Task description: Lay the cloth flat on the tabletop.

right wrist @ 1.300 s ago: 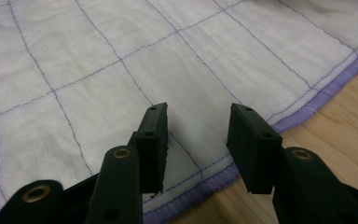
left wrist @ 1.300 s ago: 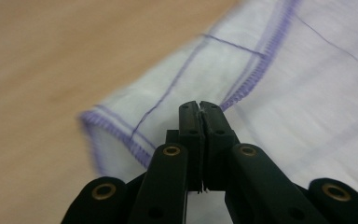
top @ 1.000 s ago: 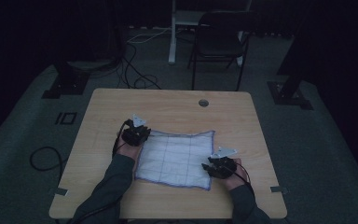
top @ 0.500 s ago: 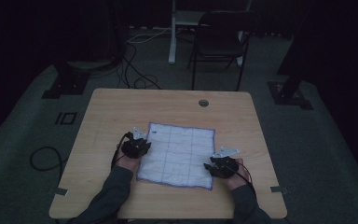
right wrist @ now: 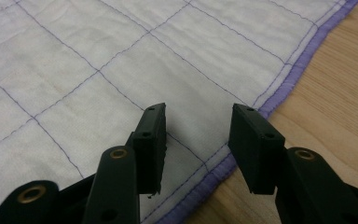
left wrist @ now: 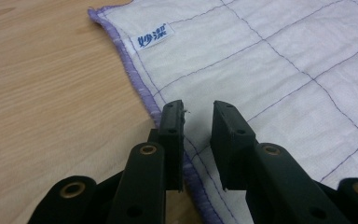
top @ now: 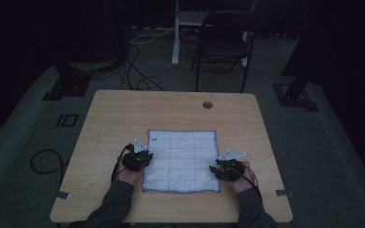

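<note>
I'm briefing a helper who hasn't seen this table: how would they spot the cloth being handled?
On the wooden table, look at the near half, between the left gripper and the right gripper. The cloth lies flat there: a white square with a thin purple grid, a purple hem and a small blue-lettered label in one corner.

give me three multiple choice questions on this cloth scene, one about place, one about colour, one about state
1. Where does the left gripper sit?
A. at the cloth's left edge
B. at the table's far edge
C. over the cable hole

2. What colour is the cloth's border?
A. red
B. purple
C. green

3. How does the cloth lie?
A. rolled up
B. folded in half
C. spread flat

Answers:
1 A: the high view shows it on the left hem, and in the left gripper view its fingers straddle that hem.
2 B: both gripper views show a purple stitched hem.
3 C: the full square lies open on the table.
</note>
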`<state>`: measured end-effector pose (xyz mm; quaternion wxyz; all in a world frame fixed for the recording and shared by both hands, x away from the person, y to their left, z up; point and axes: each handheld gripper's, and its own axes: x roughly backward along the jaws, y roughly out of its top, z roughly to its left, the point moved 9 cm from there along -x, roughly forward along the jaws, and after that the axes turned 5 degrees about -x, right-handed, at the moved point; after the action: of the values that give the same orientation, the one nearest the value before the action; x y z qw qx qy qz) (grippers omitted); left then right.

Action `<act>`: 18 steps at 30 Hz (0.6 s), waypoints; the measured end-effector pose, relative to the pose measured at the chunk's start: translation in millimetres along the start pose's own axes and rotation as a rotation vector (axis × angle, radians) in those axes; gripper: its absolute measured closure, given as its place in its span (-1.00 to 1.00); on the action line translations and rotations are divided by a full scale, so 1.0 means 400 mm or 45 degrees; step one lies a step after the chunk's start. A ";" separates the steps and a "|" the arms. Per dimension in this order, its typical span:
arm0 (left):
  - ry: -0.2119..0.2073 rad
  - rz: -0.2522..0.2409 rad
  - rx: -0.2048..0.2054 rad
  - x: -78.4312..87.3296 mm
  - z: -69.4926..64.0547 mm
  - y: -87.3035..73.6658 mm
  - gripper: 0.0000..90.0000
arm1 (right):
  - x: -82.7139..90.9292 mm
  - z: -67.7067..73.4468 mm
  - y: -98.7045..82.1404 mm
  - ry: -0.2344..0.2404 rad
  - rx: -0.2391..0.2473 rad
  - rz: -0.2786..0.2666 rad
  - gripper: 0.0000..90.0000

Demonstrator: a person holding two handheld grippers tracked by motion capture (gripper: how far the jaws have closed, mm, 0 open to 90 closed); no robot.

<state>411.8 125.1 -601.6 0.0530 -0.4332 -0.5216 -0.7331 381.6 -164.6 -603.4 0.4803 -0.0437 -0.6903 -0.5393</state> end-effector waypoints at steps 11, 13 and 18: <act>0.014 0.008 -0.001 0.019 -0.001 -0.018 0.66 | -0.004 0.008 0.003 0.011 -0.004 -0.007 0.26; 0.018 0.003 -0.001 0.019 0.003 -0.018 0.66 | -0.005 0.010 0.004 0.015 -0.003 -0.006 0.26; 0.029 0.005 0.002 0.018 0.016 -0.019 0.66 | -0.007 0.022 0.005 0.028 0.009 -0.006 0.26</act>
<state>407.1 136.5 -601.6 0.0608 -0.4258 -0.5208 -0.7374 379.0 -155.6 -603.7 0.4868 -0.0343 -0.6870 -0.5384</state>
